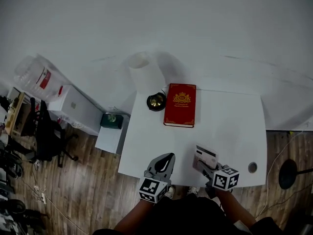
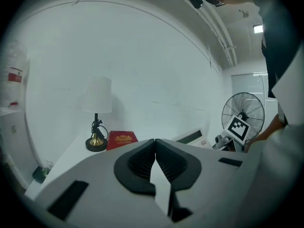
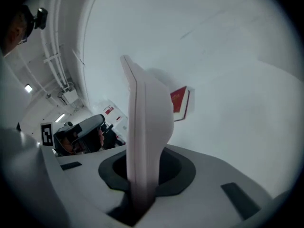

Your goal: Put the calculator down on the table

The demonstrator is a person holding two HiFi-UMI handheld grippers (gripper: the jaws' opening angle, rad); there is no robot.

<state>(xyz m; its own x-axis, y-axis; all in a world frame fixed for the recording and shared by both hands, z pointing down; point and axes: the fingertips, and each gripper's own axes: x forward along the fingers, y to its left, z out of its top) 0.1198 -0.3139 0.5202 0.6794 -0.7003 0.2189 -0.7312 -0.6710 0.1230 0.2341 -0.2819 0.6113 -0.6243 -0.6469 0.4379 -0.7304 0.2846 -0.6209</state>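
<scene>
The calculator (image 1: 205, 156), pale with a dark display strip, hangs tilted just above the white table (image 1: 230, 121) near its front edge. My right gripper (image 1: 203, 167) is shut on its lower end. In the right gripper view the calculator (image 3: 145, 122) stands edge-on between the jaws of the right gripper (image 3: 142, 177). My left gripper (image 1: 167, 159) sits to the left of it over the front edge, jaws shut on nothing. In the left gripper view the left gripper (image 2: 155, 144) shows its pads meeting, with the calculator (image 2: 189, 137) off to the right.
A red book (image 1: 180, 105) lies at the back of the table beside a lamp (image 1: 146, 75) with a white shade and brass base. A cable hole (image 1: 252, 167) sits at the table's front right. A fan (image 2: 242, 110) stands to the right, a black chair (image 1: 49, 136) on the floor to the left.
</scene>
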